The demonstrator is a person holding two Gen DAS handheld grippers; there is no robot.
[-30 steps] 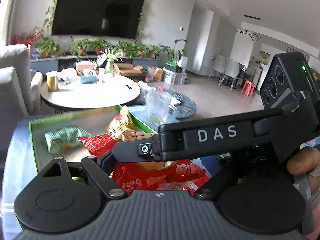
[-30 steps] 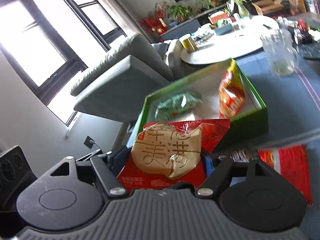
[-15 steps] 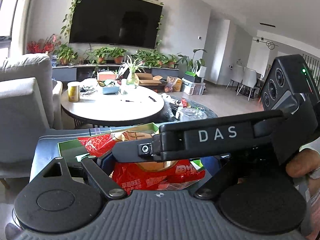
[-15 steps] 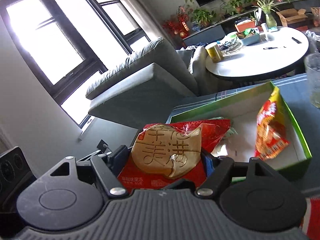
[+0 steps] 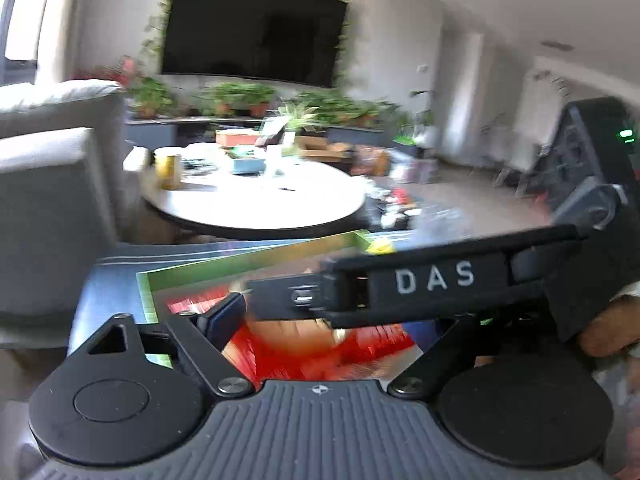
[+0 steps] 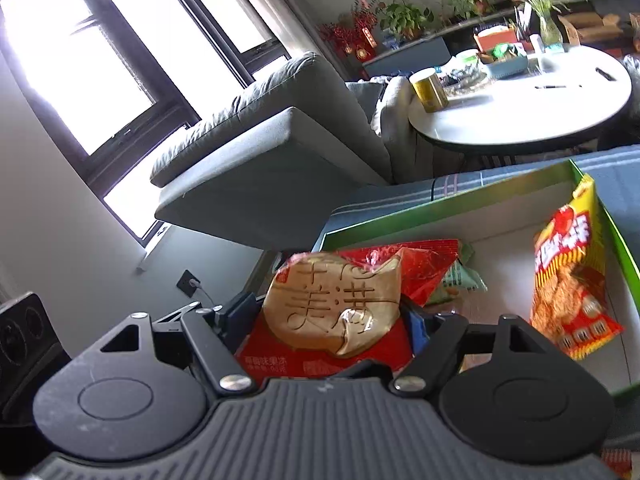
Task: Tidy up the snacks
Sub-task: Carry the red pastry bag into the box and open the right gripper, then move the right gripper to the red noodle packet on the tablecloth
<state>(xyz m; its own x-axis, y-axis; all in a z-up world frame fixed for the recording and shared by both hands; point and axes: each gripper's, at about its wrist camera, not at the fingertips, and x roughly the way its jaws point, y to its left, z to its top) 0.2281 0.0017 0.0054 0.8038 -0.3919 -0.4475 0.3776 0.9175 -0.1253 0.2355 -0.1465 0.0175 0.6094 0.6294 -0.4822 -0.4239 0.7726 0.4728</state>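
**Red snack pack being held over the green box**

Red foil is being gripped in the foreground of the right wrist view: the red snack pack (image 6: 332,320), with a tan round printed with characters on its face, is being clamped between the blue pads of the right gripper (image 6: 332,316), whose jaws are standing about half apart on it. In the left wrist view, the same pack (image 5: 320,344) is being seen blurred between the fingers of the left gripper (image 5: 320,332). Its jaws are standing wide and have just been closing a little with the pack between them; whether its pads are pressing on the pack cannot be told. The right gripper's black arm, marked DAS, is being seen crossing that view just above the pack, with a person's hand (image 5: 608,328) showing at the right edge.

Just beyond the pack, the green box (image 6: 440,208) is being seen lying open on the blue-grey desk (image 6: 380,196). A green snack packet (image 6: 460,276) is lying on the pale floor of the box, partly hidden behind the held pack. An orange and yellow snack bag (image 6: 568,280) is leaning against the box's right wall.

Farther off, a grey sofa (image 6: 260,160) is being seen at the left, and a round white table (image 6: 520,112) carrying a yellow can (image 6: 430,90) and small clutter. Potted plants and a dark wall screen (image 5: 252,28) are being seen at the back.
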